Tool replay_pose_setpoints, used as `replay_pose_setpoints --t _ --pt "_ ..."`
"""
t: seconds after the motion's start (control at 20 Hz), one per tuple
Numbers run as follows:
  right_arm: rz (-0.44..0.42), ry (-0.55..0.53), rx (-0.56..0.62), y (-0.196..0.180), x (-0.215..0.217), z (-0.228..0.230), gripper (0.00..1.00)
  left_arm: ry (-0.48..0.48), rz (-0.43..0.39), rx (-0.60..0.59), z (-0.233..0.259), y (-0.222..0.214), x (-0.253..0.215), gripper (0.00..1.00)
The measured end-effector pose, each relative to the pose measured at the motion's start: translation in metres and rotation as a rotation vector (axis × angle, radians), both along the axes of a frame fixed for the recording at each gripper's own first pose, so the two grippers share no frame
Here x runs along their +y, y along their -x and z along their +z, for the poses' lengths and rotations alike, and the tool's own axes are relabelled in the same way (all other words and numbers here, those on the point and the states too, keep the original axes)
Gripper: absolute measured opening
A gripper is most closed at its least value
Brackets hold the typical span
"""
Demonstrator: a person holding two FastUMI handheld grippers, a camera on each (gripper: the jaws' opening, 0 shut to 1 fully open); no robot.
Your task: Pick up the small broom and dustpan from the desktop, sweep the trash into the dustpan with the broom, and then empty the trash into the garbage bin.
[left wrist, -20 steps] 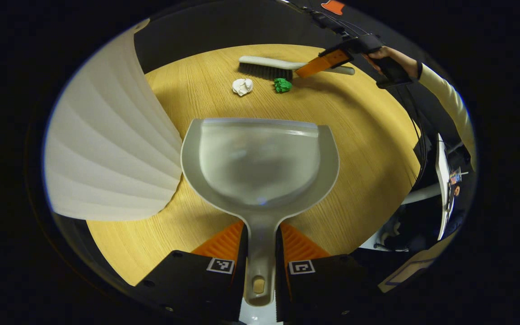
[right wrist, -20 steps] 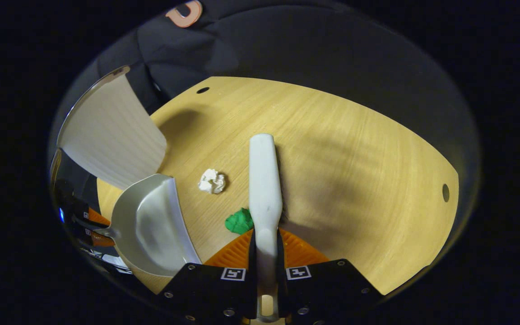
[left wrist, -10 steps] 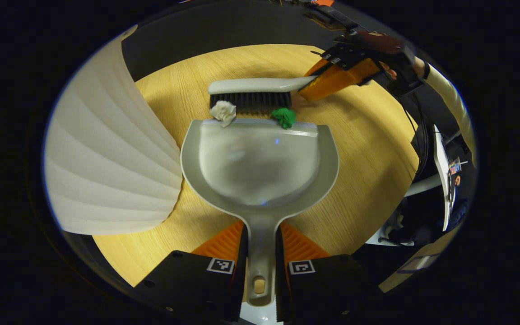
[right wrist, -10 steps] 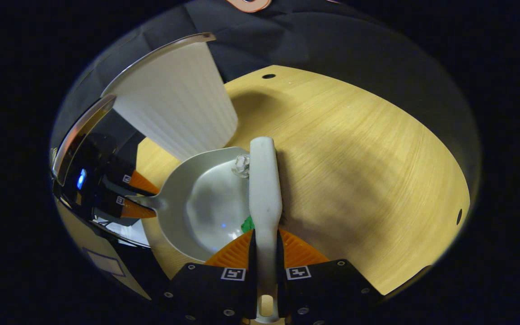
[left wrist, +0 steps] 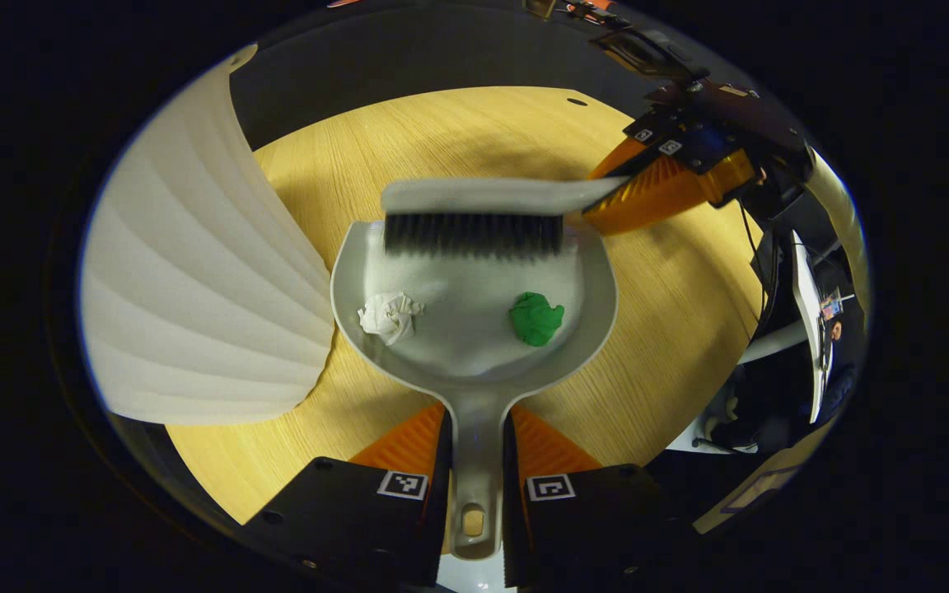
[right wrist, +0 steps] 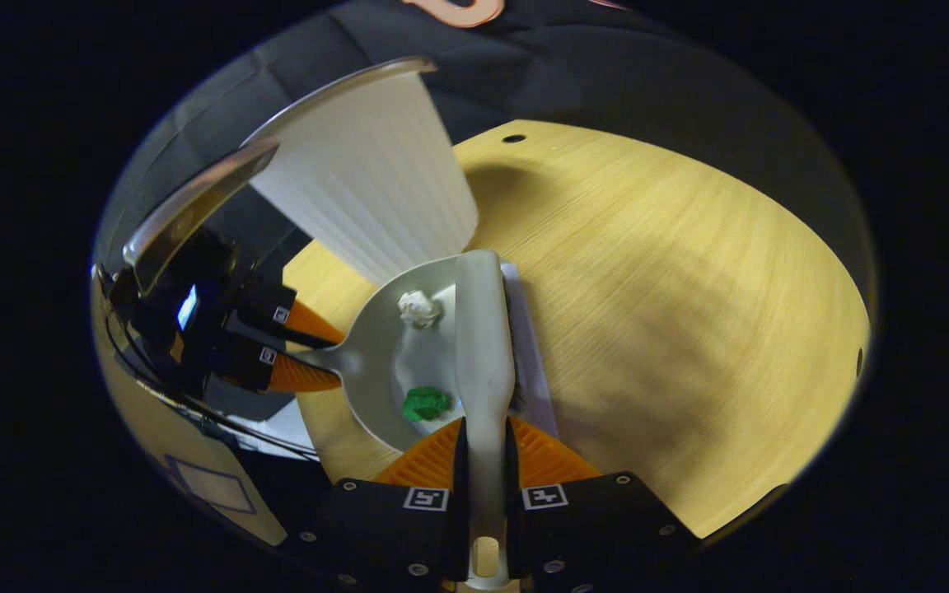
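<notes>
My left gripper point(left wrist: 474, 428) is shut on the handle of the grey dustpan point(left wrist: 474, 346), which lies flat on the wooden desktop point(left wrist: 672, 272). Inside the pan lie a crumpled white paper ball point(left wrist: 390, 315) and a green paper ball point(left wrist: 536, 317). My right gripper point(right wrist: 484, 436) is shut on the handle of the small white broom point(right wrist: 483, 329). The broom's dark bristles point(left wrist: 473, 234) stand over the pan's front lip. In the right gripper view the dustpan point(right wrist: 376, 362) shows the white ball point(right wrist: 419, 308) and the green ball point(right wrist: 426, 403) left of the broom.
A white ribbed garbage bin point(left wrist: 194, 288) stands right beside the dustpan's left side, also seen as the bin point(right wrist: 367, 189) behind the pan. The desktop point(right wrist: 689, 313) stretches open to the right. A person's sleeve point(left wrist: 841, 206) is at the far right.
The broom swept toward the dustpan, pushing both paper balls from the desktop over the lip and into the pan. The dustpan and left gripper stayed put.
</notes>
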State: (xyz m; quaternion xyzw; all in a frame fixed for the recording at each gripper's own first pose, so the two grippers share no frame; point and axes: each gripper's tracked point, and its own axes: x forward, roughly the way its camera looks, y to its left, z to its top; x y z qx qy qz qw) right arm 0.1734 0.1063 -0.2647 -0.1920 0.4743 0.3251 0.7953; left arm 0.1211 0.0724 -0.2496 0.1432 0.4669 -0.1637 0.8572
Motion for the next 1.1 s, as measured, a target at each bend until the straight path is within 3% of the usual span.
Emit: replay_pose_setpoints --t 0.35,0.6,0.8,1.1 --pt "-0.282 -0.101 -0.130 -0.027 -0.063 0.041 0.18 0.046 0.000 -0.051 0.007 -0.002 -0.008 0.28" --pt "-0.405 -0.121 -0.127 -0.021 -0.087 0.015 0.18 0.084 0.006 -0.043 0.016 0.003 -0.012 0.28" --pt "-0.424 -0.124 -0.103 -0.017 -0.089 0.009 0.17 0.104 -0.022 -0.020 0.032 0.005 -0.009 0.28" --pt "-0.361 -0.127 -0.048 -0.010 -0.086 0.007 0.17 0.104 -0.034 -0.013 0.063 0.027 -0.007 0.28"
